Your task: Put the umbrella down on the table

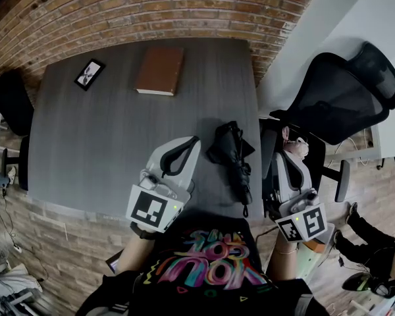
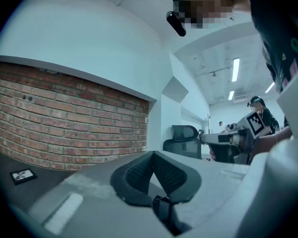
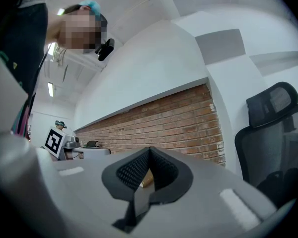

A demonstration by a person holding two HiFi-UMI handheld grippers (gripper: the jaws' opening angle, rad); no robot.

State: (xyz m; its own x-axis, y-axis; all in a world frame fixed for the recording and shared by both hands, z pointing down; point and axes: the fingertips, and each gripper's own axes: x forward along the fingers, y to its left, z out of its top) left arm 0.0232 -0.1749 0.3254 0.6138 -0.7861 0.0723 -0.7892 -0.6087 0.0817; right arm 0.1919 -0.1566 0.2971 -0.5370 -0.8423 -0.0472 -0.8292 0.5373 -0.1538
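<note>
The black folded umbrella (image 1: 234, 153) lies on the grey table (image 1: 105, 130) near its front right corner, handle toward me. My left gripper (image 1: 192, 141) hovers just left of it over the table's front part, jaws shut with nothing between them (image 2: 153, 156). My right gripper (image 1: 286, 137) is held right of the umbrella, beyond the table's right edge, also shut and empty (image 3: 149, 151). Neither gripper touches the umbrella. It does not appear in either gripper view.
A brown book (image 1: 160, 70) and a small framed picture (image 1: 89, 74) lie at the far side of the table. A brick wall (image 1: 151, 5) stands behind. A black office chair (image 1: 342, 97) stands to the right, next to a white desk (image 1: 382, 18).
</note>
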